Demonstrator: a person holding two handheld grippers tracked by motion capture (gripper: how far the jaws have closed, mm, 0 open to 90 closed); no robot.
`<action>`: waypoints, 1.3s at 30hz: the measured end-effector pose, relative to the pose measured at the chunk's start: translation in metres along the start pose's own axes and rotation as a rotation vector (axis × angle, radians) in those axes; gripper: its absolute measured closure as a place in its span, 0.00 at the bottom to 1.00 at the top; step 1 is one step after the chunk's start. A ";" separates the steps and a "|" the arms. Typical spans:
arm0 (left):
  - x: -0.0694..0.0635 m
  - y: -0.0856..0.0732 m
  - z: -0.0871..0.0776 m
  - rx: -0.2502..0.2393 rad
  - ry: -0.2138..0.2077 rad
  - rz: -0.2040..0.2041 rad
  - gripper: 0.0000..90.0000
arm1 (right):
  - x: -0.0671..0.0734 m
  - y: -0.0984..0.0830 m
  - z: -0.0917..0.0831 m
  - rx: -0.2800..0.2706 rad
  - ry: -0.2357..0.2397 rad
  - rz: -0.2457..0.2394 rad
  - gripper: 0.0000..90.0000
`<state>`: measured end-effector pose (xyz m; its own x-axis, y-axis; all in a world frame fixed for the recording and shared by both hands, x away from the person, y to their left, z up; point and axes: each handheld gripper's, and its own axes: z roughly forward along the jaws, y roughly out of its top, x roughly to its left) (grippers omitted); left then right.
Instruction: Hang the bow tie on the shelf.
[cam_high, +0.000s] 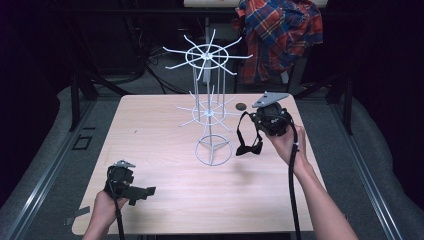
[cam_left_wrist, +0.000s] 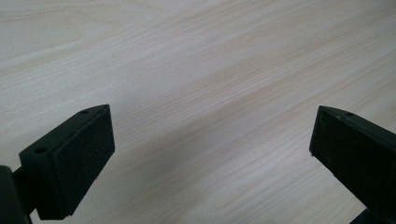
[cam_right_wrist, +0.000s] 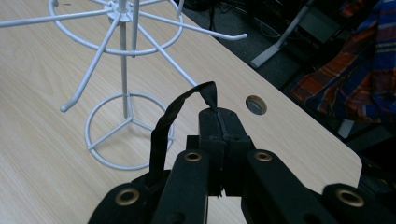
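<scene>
We see a black bow tie (cam_high: 248, 146) hanging by its strap (cam_right_wrist: 163, 126), pinched in the right gripper (cam_right_wrist: 219, 126) fingers above the worktop (cam_high: 150, 135), beside the white wire rack (cam_high: 210, 115). The left gripper (cam_high: 142, 192) fingers are spread.

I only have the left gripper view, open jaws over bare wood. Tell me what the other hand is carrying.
Observer: The right gripper is shut on the strap of a black bow tie, which dangles below it.
Operator: Say where it hangs.
Observer: Just right of the white wire rack, near the rack's ring base.
Operator: Report anything on the rack's hooks.
Observer: The hooks look bare on both tiers.
</scene>
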<state>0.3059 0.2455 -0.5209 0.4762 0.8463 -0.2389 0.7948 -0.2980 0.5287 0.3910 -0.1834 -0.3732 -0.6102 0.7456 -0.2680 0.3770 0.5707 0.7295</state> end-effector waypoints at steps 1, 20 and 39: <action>0.000 0.000 0.000 0.001 0.005 0.003 0.00 | 0.000 0.001 0.001 -0.003 -0.003 0.004 1.00; -0.001 0.001 0.001 0.009 0.008 0.014 0.00 | -0.013 0.006 0.019 0.011 0.016 0.052 1.00; 0.001 0.001 0.001 0.007 0.007 0.005 0.00 | -0.015 -0.001 0.037 0.025 0.060 0.103 1.00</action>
<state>0.3076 0.2450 -0.5214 0.4780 0.8475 -0.2307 0.7949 -0.3057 0.5241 0.4260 -0.1825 -0.3927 -0.6080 0.7789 -0.1539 0.4565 0.5015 0.7349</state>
